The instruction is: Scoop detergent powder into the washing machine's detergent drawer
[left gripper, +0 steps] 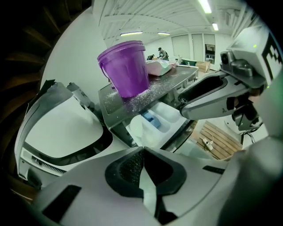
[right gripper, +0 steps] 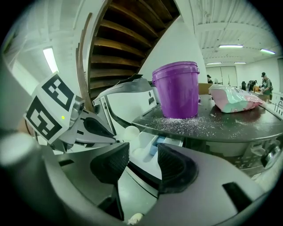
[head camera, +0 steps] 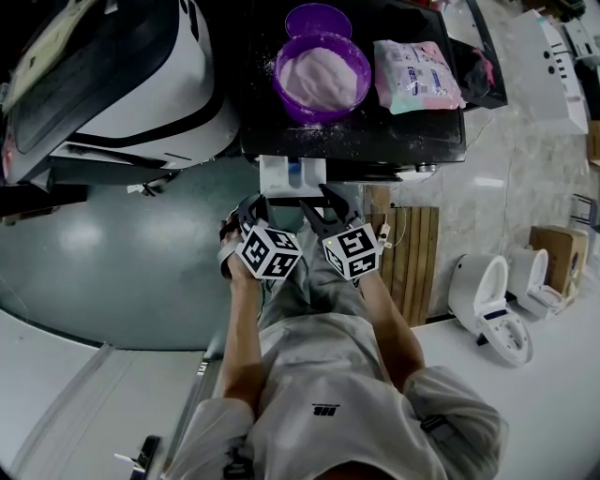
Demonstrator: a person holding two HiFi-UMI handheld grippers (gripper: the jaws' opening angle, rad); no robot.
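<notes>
On counter (head camera: 394, 131): bucket (right gripper: 177, 90) full of powder (head camera: 323, 73), grains (right gripper: 199, 124) spilled around it. Drawer (head camera: 277, 178) open, fill unclear. Left gripper (left gripper: 143, 151) jaws pressed together, right gripper (right gripper: 143, 153) jaws spread, both empty.

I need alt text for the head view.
A person holds the left gripper and right gripper before an open detergent drawer. Behind it, a purple bucket of powder, a purple lid and a pouch sit on the dark top.
</notes>
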